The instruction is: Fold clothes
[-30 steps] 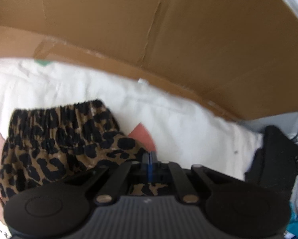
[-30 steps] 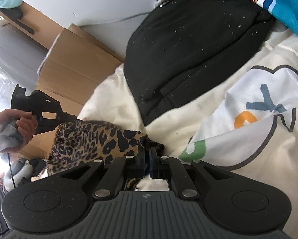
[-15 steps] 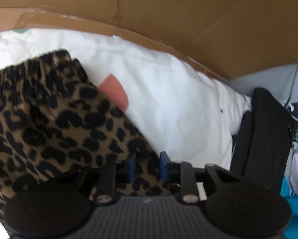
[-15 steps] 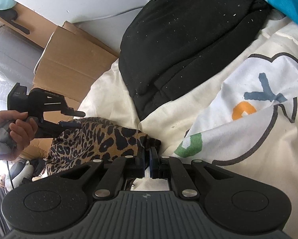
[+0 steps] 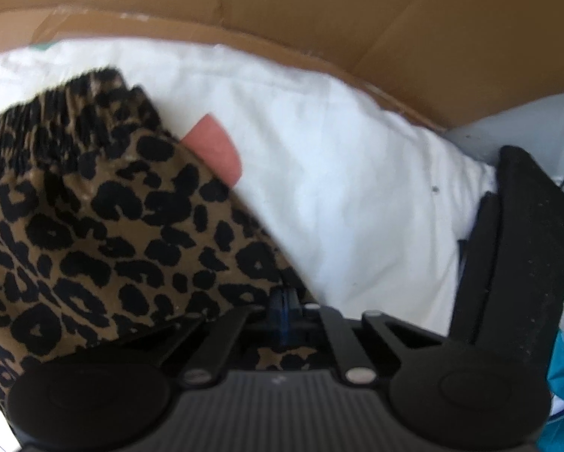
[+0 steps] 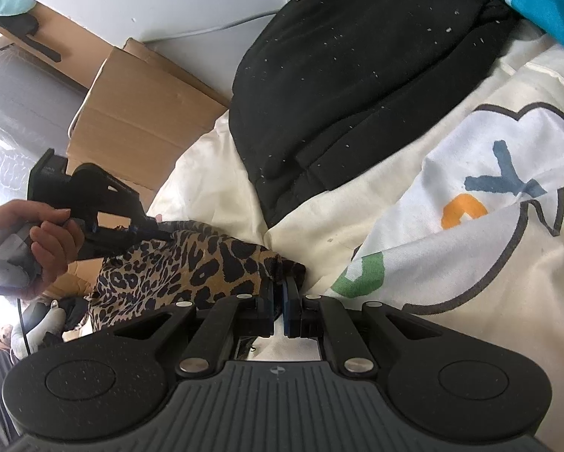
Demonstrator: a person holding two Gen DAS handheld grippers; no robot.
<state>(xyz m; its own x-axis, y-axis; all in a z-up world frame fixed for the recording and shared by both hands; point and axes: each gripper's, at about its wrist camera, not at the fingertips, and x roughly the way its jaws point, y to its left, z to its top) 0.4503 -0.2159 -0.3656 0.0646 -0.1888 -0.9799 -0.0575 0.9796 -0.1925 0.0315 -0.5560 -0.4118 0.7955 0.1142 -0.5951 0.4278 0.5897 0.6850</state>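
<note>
Cardboard box (image 5: 319, 19) behind leopard-print garment (image 5: 112, 226).

Both hand-held grippers: left (image 5: 285, 303), right (image 6: 280, 293), closed.

Left gripper (image 5: 285, 303) is found with jaws pressed together on the leopard-print garment (image 5: 104, 233); they were shut a second back, parted half a second back, and have just been closing, with cloth caught between them. In the left wrist view the garment is spread wider across the lower left and the gathered waistband (image 5: 52, 113) is carried higher and leftward. In the right wrist view the left gripper (image 6: 161, 234) is brought closer to the garment's upper edge.
</note>
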